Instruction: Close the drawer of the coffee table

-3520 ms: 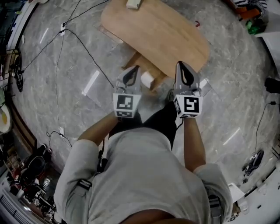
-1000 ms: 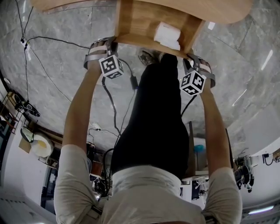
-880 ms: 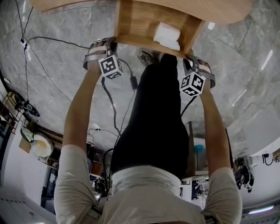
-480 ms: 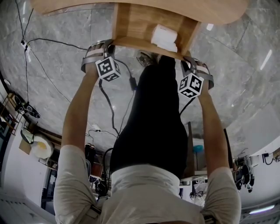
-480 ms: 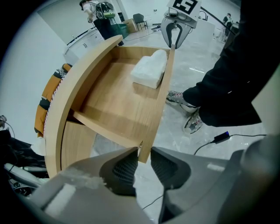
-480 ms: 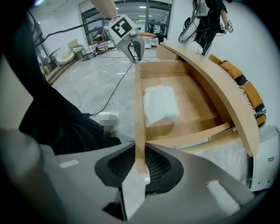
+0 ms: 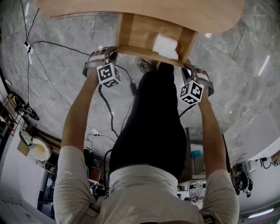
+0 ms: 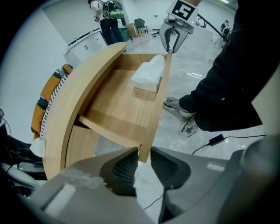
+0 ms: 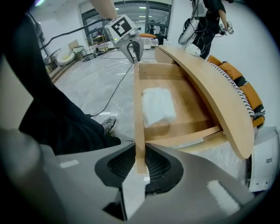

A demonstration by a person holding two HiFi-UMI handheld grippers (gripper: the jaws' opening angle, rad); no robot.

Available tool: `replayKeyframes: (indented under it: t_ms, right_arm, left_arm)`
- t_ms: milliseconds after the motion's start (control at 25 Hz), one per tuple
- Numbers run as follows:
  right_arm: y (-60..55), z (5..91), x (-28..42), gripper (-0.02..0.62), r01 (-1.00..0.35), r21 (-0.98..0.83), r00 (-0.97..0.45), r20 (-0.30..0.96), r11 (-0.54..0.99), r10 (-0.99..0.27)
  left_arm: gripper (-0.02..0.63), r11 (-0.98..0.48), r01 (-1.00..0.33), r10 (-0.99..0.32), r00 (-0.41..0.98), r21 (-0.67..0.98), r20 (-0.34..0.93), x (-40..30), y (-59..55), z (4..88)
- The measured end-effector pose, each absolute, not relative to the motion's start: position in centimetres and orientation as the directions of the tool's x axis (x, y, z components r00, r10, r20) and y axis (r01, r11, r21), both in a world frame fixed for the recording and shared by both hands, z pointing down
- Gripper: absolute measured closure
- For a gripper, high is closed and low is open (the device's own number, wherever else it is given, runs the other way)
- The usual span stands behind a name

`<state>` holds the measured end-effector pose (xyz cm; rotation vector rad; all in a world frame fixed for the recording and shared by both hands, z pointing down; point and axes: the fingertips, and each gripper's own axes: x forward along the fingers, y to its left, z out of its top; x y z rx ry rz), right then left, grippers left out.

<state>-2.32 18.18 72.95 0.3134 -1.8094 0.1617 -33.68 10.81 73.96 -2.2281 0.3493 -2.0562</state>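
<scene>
**Both my grippers on the front board of the open coffee-table drawer**

My right gripper [image 9: 140,154] has just been closing its jaws, and both pads now pinch one end of the drawer front [image 9: 139,105]. My left gripper [image 8: 143,154] straddles the corner at the other end with its jaws apart: the pad on the drawer's inner side lies against the wood and a gap shows at the outer pad. The drawer [image 7: 142,33] stands pulled out from under the coffee table's rounded wooden top [image 7: 144,11], towards me. A folded white bundle [image 9: 158,107] lies inside, just beside the front board. My legs in dark trousers [image 7: 153,127] stand close before the drawer, with one shoe [image 8: 175,104] on the grey marble floor [image 7: 57,87]. A black cable [image 7: 105,105] trails across the floor below my left arm.
</scene>
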Motion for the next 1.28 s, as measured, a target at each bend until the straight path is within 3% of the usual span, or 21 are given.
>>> replayKeyframes:
  t_ms: [1280]
  right_arm:
    - [13.9,71.7,-1.3,0.518,-0.321,0.088,-0.241,0.955,0.943,-0.171]
  left_arm:
    - [0.486,-0.965,-0.127,-0.234,0.033,-0.228,0.972,-32.7,6.7,72.4]
